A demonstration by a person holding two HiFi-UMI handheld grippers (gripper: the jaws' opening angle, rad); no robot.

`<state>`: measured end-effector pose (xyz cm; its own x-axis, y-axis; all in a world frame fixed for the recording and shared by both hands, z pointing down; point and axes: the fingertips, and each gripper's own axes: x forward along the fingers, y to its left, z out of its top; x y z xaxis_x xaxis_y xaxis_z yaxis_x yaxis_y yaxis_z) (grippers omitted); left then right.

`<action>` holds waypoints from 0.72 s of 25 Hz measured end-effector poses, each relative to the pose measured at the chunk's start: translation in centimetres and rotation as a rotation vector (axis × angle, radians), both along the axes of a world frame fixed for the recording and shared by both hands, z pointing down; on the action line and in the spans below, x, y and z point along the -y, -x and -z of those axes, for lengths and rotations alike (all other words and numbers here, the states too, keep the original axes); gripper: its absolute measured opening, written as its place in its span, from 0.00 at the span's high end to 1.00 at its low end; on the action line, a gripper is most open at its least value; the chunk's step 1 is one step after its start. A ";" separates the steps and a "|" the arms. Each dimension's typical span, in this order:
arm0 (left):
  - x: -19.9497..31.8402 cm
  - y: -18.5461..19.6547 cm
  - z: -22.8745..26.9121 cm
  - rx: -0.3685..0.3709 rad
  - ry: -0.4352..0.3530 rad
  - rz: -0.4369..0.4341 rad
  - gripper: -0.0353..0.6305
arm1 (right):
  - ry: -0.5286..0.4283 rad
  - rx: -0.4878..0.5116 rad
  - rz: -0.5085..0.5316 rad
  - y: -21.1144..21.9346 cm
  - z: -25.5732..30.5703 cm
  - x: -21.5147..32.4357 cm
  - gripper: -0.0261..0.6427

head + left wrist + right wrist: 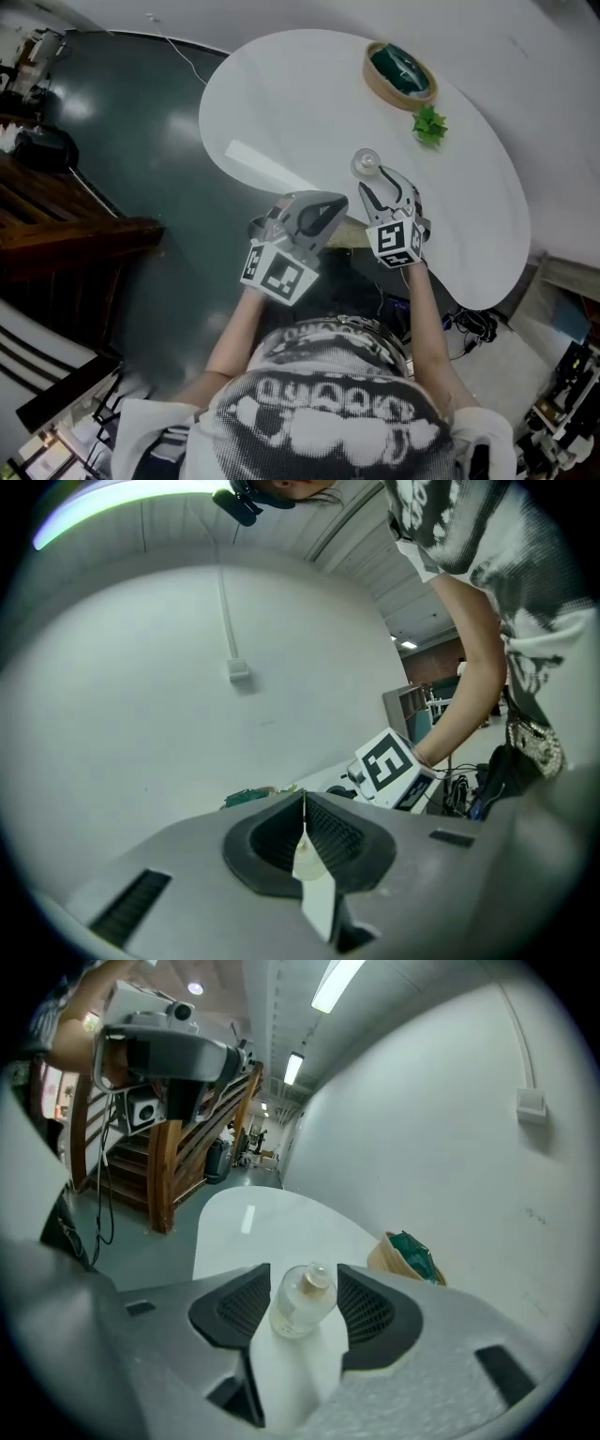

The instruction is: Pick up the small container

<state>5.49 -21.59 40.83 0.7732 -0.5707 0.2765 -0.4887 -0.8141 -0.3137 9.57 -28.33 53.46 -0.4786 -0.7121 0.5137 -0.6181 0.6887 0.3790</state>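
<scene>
Sitting upright on the white table point(281, 103), the small container point(302, 1299) stands between my right gripper's point(305, 1283) jaws, which are spread just enough to flank it; I can't tell whether the pads touch it. Table edge runs close at 6 o'clock; bare tabletop opens toward 10 and 11. Green sprig point(430, 124) and round basket point(400, 75) at 1 o'clock, well apart. Left gripper point(330, 208) at 8 o'clock by the table's edge, jaws pressed together, empty.

Head view looks steeply down on the tabletop point(300, 103); right gripper view looks low across it; both show the basket point(405, 1258).
</scene>
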 end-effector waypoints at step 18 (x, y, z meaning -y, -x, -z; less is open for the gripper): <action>2.2 -0.1 -1.1 0.029 0.014 0.164 0.94 | 0.198 0.031 0.085 0.5 -7.2 4.7 0.44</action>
